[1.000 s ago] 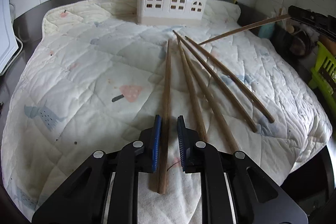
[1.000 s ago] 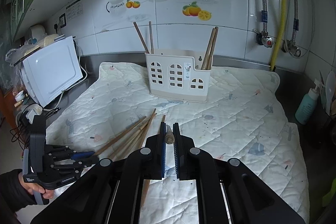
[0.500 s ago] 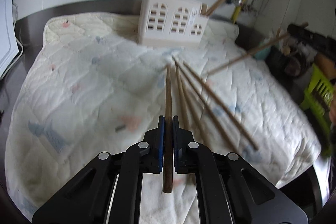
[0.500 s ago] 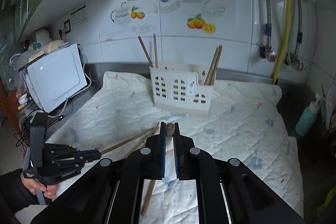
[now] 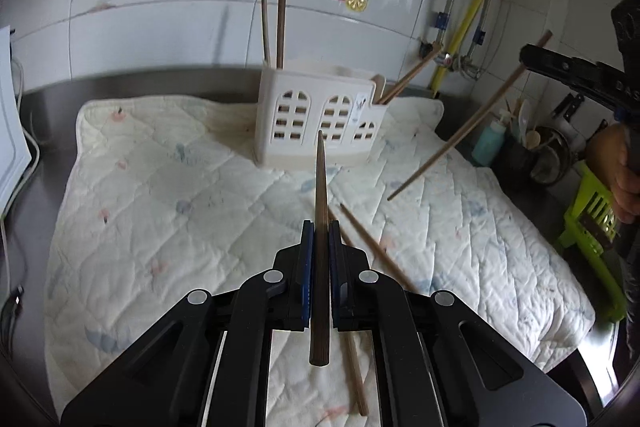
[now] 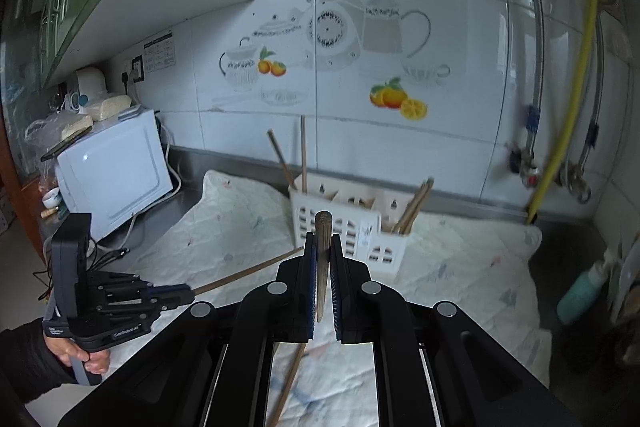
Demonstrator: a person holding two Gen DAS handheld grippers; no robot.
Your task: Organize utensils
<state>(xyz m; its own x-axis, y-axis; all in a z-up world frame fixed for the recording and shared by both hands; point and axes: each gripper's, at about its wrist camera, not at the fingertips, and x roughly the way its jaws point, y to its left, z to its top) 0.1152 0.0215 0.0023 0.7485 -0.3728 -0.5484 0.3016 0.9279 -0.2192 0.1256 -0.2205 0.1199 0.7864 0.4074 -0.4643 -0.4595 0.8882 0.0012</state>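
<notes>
My left gripper point(image 5: 319, 227) is shut on a dark wooden chopstick point(image 5: 320, 179), held above the quilt with its tip pointing at the white house-shaped utensil holder point(image 5: 320, 115). Chopsticks stand in the holder's left and right compartments. My right gripper point(image 6: 322, 239) is shut on another chopstick point(image 6: 322, 227), lifted and facing the holder point(image 6: 344, 231). In the left wrist view, the right gripper point(image 5: 528, 57) shows at the far right with its chopstick point(image 5: 460, 143) slanting down. The left gripper point(image 6: 188, 293) appears low on the left in the right wrist view. Two loose chopsticks point(image 5: 372, 247) lie on the quilt.
A pale quilted mat point(image 5: 160, 187) covers the steel counter. A white appliance point(image 6: 112, 183) stands at the left, a teal bottle point(image 6: 580, 291) and a green basket point(image 5: 592, 215) at the right. Pipes run down the tiled wall behind point(image 6: 560, 131).
The left gripper closed on the chopstick and lifted it off the quilt. Both grippers rose with their chopsticks, and the holder now sits lower in both views.
</notes>
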